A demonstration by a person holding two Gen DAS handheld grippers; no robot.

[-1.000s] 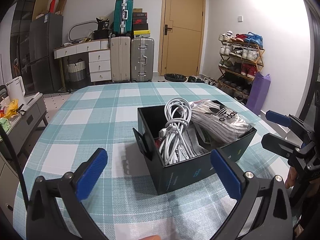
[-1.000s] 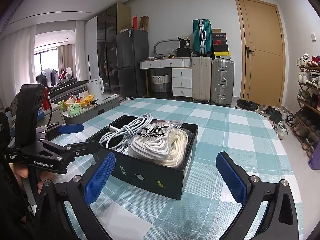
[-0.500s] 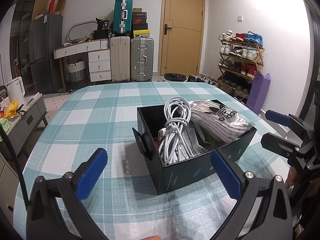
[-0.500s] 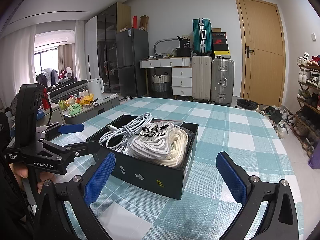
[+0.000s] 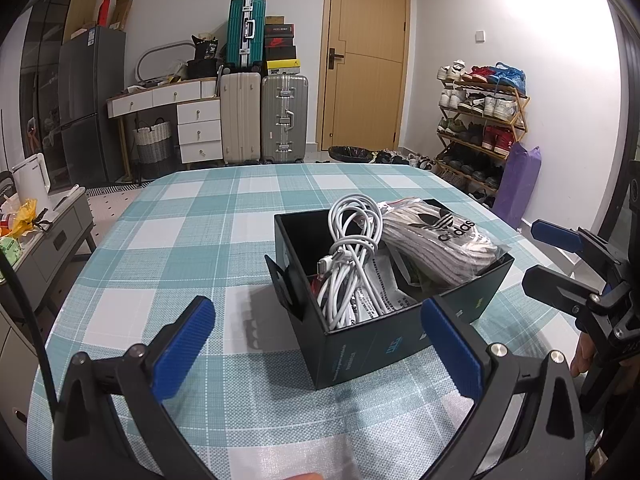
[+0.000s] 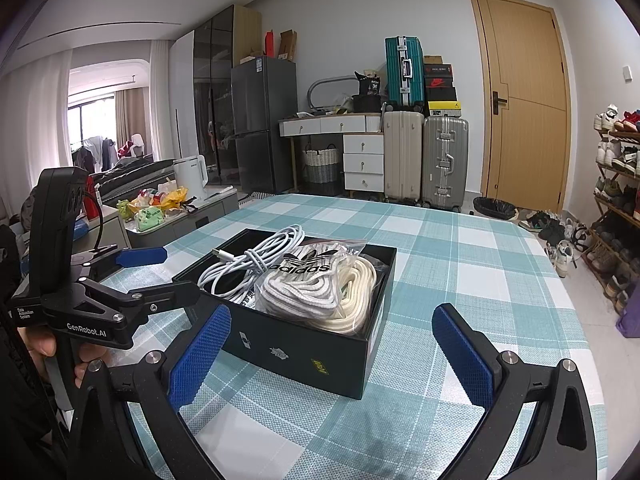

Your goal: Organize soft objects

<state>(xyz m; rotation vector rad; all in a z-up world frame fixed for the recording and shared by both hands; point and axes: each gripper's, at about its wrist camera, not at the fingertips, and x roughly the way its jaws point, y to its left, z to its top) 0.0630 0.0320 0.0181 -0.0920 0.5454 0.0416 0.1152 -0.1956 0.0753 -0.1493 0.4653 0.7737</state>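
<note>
Worktop (image 5: 192,240): big, under a blue and white check cloth, bare all around the box.
Black box (image 5: 384,340): near the middle of the worktop, a bit to the right, lid off. Likely the home for all the soft things.
Bag of rope (image 6: 316,284): clear bag with thick pale rope, on the right side of the box, piled higher than the rim. Lying on top, likely because the box is nearly full.
White cable (image 5: 352,256): looped in a bunch on the left side of the box, leaning on the bag, one plug end poking up. Tucked in so nothing hangs out.
Paper (image 5: 376,292): printed sheet down in the box, under the cable.
Left tool (image 5: 316,344): wide open, holding nothing, touching nothing. Hanging low at the near side of the box, one blue pad (image 5: 184,344) over bare cloth on the left.
Right tool (image 6: 332,356): wide open too, nothing between the pads, near the other near side of the box but apart from it.
Job: soft things look all packed, so likely done or close to done.
</note>
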